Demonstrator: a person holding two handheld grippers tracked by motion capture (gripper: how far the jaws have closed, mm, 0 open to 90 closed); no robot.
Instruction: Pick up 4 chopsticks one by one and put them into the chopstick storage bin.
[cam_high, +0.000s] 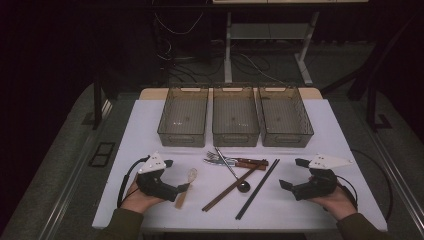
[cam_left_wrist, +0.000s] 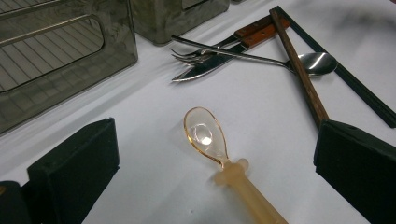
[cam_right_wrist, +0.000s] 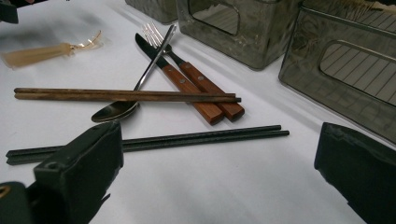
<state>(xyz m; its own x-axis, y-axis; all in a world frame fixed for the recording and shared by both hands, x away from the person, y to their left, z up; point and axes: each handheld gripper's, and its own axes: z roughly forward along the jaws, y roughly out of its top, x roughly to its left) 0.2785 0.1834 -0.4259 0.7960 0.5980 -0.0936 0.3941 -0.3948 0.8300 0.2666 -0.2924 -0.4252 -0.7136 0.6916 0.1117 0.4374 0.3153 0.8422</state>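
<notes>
Amber plastic spoon (cam_left_wrist: 205, 135), unlabelled, between tool jaws

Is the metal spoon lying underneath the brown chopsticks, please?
Yes, the brown chopsticks cross over the metal spoon handle in the right gripper view.

Translucent amber spoon (cam_left_wrist: 205, 136) with a pale, thick handle lies flat on the white counter (cam_left_wrist: 261, 121), bowl facing up, handle toward the near edge, apart from the other cutlery (cam_left_wrist: 219, 58).
</notes>
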